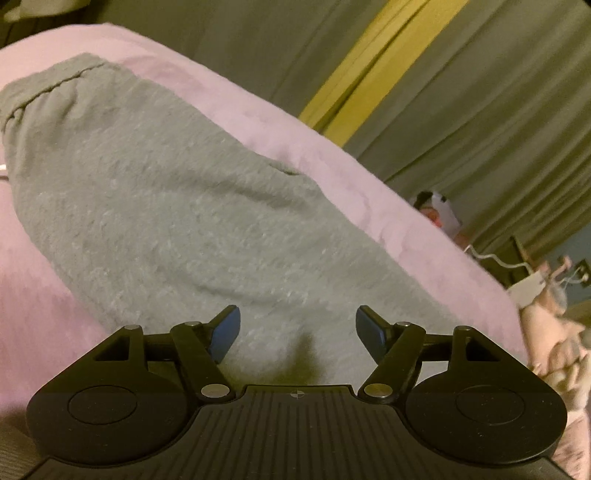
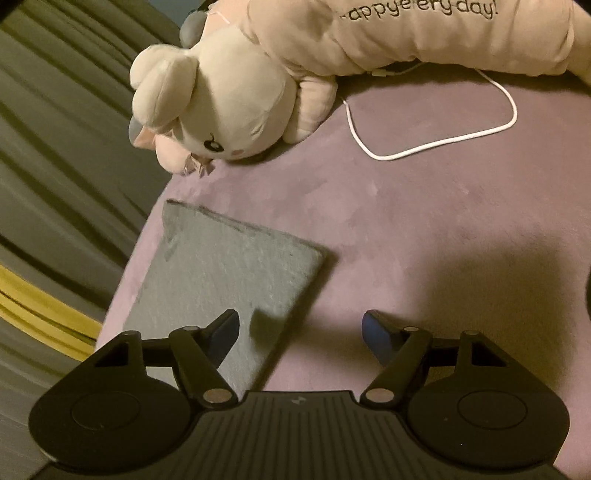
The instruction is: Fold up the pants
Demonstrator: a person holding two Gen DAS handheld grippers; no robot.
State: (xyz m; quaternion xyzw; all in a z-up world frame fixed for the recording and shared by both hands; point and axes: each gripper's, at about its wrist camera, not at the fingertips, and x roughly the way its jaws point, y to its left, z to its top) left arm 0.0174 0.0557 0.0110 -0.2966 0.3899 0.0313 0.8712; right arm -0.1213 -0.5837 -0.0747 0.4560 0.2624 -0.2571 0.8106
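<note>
The grey pants point(image 1: 155, 206) lie flat on a bed covered with a pink blanket point(image 1: 229, 92). In the left wrist view the left tongs point(image 1: 297, 334) hang over the near part of the fabric, their blue pads point(image 1: 225, 334) spread well apart with nothing pinched between them. The cloth stretches away ahead of those tongs and off to their left, where a stitched band crosses the far end. Beyond the bed's edge, ahead and to the right of the tongs, grey curtains point(image 1: 461, 122) hang with a yellow strip point(image 1: 373, 70) showing between them.

The right tongs point(image 2: 300, 334) are likewise parted and grip nothing. In that view one leg of the pants point(image 2: 221, 273) runs from under the left finger point(image 2: 221, 336) away ahead, ending in a straight hem; the right finger stands over bare blanket point(image 2: 424, 221). A shadow of the tongs falls on the leg's near corner; whether the left finger touches the cloth I cannot tell. Farther ahead of the right tongs a cream plush toy point(image 2: 229, 107) lies with its face toward the pants, apart from the hem. A white cable point(image 2: 443, 142) loops over the blanket to the right of the toy, and a lettered pillow point(image 2: 424, 33) lies behind it.
</note>
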